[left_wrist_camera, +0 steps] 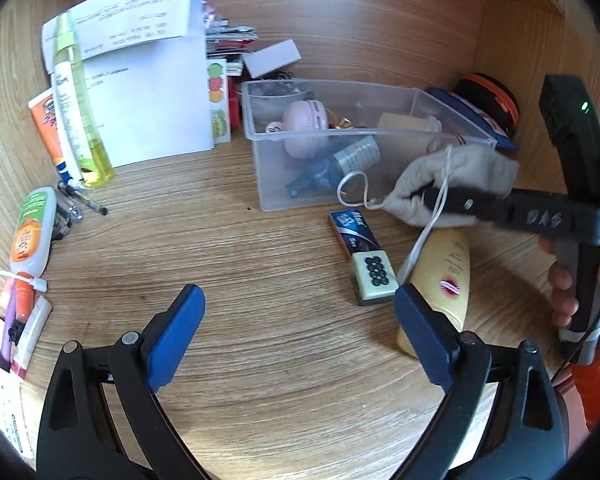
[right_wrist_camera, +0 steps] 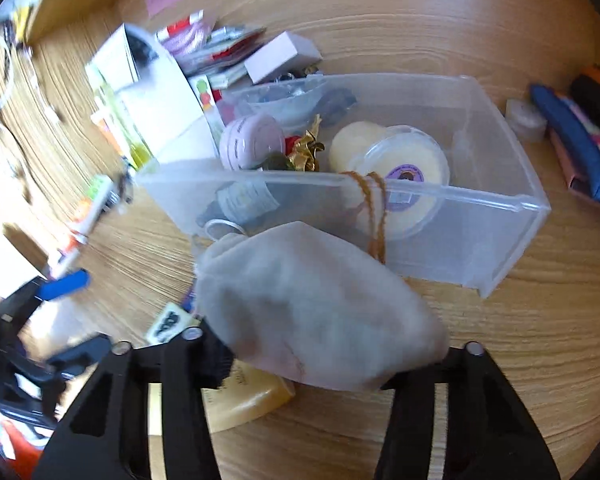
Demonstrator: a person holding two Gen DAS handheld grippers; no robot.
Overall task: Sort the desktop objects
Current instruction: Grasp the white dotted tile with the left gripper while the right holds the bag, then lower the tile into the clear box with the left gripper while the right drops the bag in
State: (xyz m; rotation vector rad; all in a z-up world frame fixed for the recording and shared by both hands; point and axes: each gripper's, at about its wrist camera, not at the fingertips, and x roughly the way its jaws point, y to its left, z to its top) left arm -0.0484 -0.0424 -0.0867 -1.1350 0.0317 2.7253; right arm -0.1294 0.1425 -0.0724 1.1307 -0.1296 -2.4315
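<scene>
1. A clear bin [left_wrist_camera: 364, 128] stands on the wooden surface [left_wrist_camera: 228, 264], already holding a pink case [right_wrist_camera: 252, 142], a gold bow [right_wrist_camera: 306, 152], a round tub [right_wrist_camera: 400, 168] and a small dark bottle [left_wrist_camera: 340, 162].
2. To the bin's left stand a white paper box [left_wrist_camera: 156, 92], a yellow spray bottle [left_wrist_camera: 82, 108], an orange tube [left_wrist_camera: 48, 128] and some pens [left_wrist_camera: 80, 200].
3. Before the bin lie a blue pack [left_wrist_camera: 354, 232], a domino tile [left_wrist_camera: 374, 276] touching its near end, and a yellow tube [left_wrist_camera: 444, 280] just beside the tile.
4. The pouch [right_wrist_camera: 312, 308], a pale cloth bag, hangs above the surface just in front of the bin's near wall, over the yellow tube.
5. In the left view its long axis runs roughly left to right, its drawstring [left_wrist_camera: 420, 236] trailing down toward the tile.
6. The right claw [right_wrist_camera: 332, 364] pinches the pouch between its black fingers; the cloth hides the fingertips.
7. The left claw [left_wrist_camera: 296, 340] is spread wide, its blue pads [left_wrist_camera: 176, 332] holding nothing, low over bare surface, the right pad close to the yellow tube.
</scene>
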